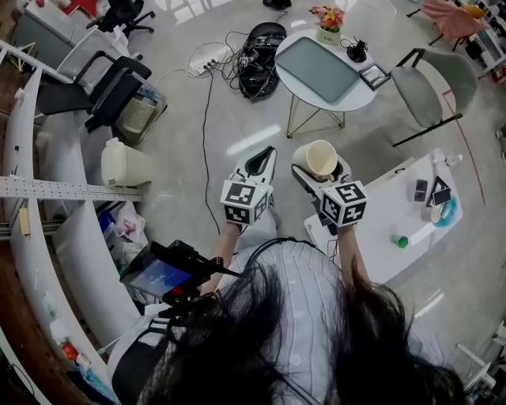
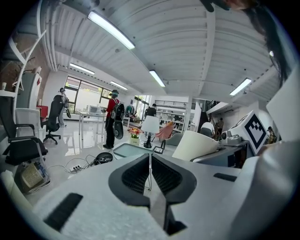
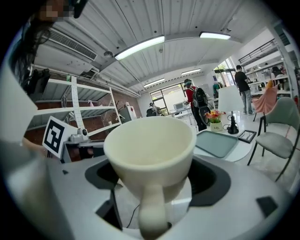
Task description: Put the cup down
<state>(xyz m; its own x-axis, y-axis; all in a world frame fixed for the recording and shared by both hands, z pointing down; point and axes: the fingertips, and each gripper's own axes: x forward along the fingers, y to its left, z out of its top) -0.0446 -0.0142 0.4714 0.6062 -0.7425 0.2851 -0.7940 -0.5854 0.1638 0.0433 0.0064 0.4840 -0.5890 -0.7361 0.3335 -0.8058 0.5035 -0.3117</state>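
One cup, cream, handle toward the right gripper's camera. Probably glazed ceramic by the look: stiff, fairly light, smooth enough to slip, and likely to chip if dropped or set down hard. Held aloft, mouth up, in the right gripper, clamped around the lower body by jaws set wide to fit it. Best kept gripped there, low on the wall, rather than by the rim or the thin handle. Hanging over the floor, clear of any surface, between a round counter ahead and a white counter to the right. Two grippers in all: left gripper alongside, jaws pressed together with nothing between. One tray and one pot of flowers on the round counter. A few small items on the white one, too small to name.
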